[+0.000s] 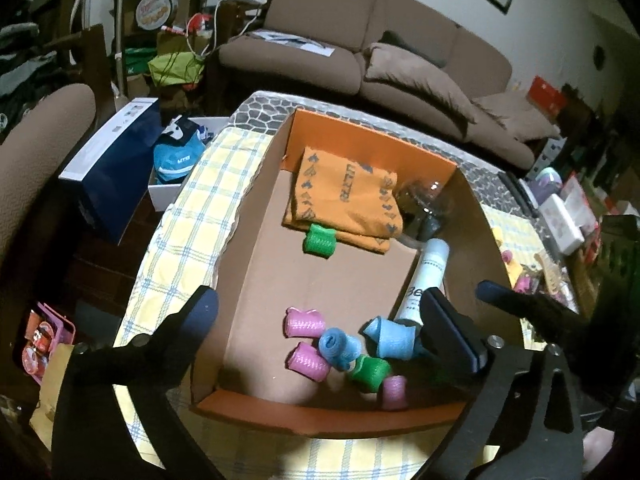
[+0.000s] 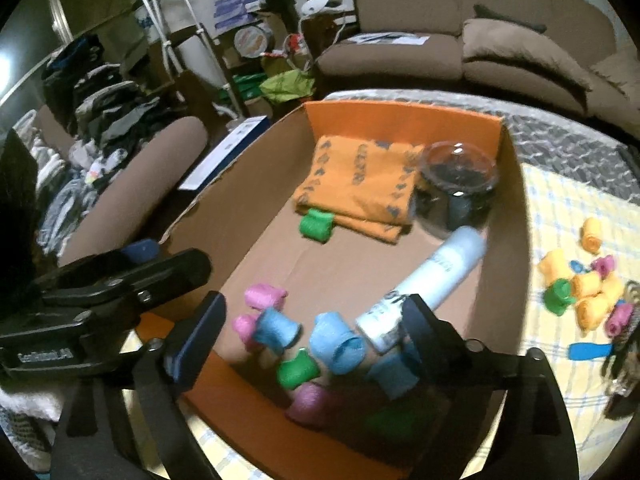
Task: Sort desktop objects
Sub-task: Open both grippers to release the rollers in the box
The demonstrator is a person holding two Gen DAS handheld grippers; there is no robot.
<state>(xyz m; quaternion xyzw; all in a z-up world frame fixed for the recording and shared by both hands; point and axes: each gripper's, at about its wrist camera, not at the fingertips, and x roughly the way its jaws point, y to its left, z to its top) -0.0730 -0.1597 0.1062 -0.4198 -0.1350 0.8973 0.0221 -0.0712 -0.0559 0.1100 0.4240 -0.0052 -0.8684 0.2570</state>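
An open cardboard box [image 1: 320, 416] with orange end walls sits on a yellow checked cloth. Near its front wall lie several hair rollers: pink [image 1: 306, 322], blue [image 1: 338, 346] and green [image 1: 368, 372]. My left gripper [image 1: 324, 320] hangs open above this pile with nothing between its fingers. My right gripper [image 2: 312, 332] is open too, over the same rollers [image 2: 338, 344], with nothing gripped. Further back in the box lie a white bottle [image 2: 432, 280], a clear jar [image 2: 460, 184], a folded orange cloth [image 2: 360, 176] and one green roller [image 2: 316, 225].
More rollers [image 2: 580, 288], yellow, pink and green, lie in a heap on the cloth to the right of the box, beside a blue handle [image 2: 592, 350]. A brown sofa [image 1: 360, 40] stands behind the table. A dark blue box [image 1: 116, 168] and clutter are on the floor at left.
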